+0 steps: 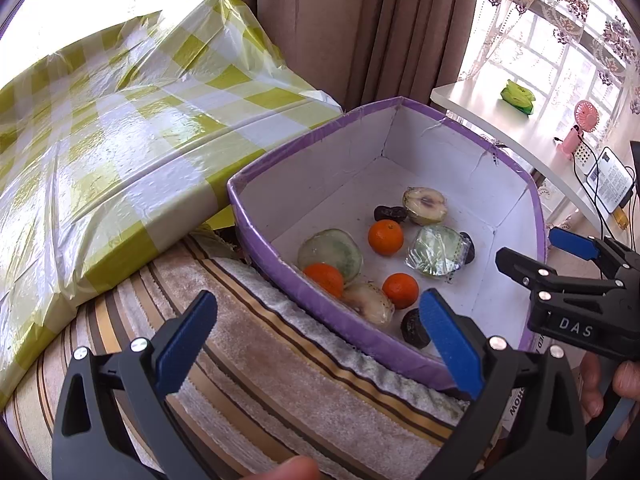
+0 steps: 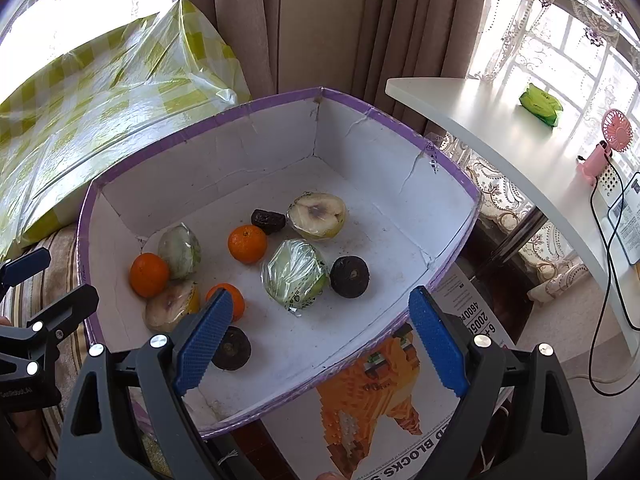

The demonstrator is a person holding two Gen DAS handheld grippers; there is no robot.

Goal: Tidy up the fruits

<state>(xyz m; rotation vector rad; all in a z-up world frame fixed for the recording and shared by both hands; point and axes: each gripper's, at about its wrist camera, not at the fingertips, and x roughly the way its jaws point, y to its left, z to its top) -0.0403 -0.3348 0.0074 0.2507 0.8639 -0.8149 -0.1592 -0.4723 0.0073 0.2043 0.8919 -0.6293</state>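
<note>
Both hand-held grippers are being held with their blue-padded fingers spread apart and gripping nothing: the left gripper (image 1: pixel 318 344) above a striped brown towel (image 1: pixel 280 360), the right gripper (image 2: pixel 320 340) above the near rim of a purple-edged white cardboard box (image 2: pixel 400 200). Ahead of the right gripper, three round orange tangerines (image 2: pixel 247 244), plastic-wrapped cut fruit halves (image 2: pixel 318 216), a plastic-wrapped green fruit (image 2: pixel 295 273) and dark round fruits (image 2: pixel 349 277) are being shown lying loose on the box floor.

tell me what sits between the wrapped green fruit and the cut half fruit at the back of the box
Nothing: in the right wrist view bare white box floor separates the wrapped green fruit from the cut half fruit.
</note>
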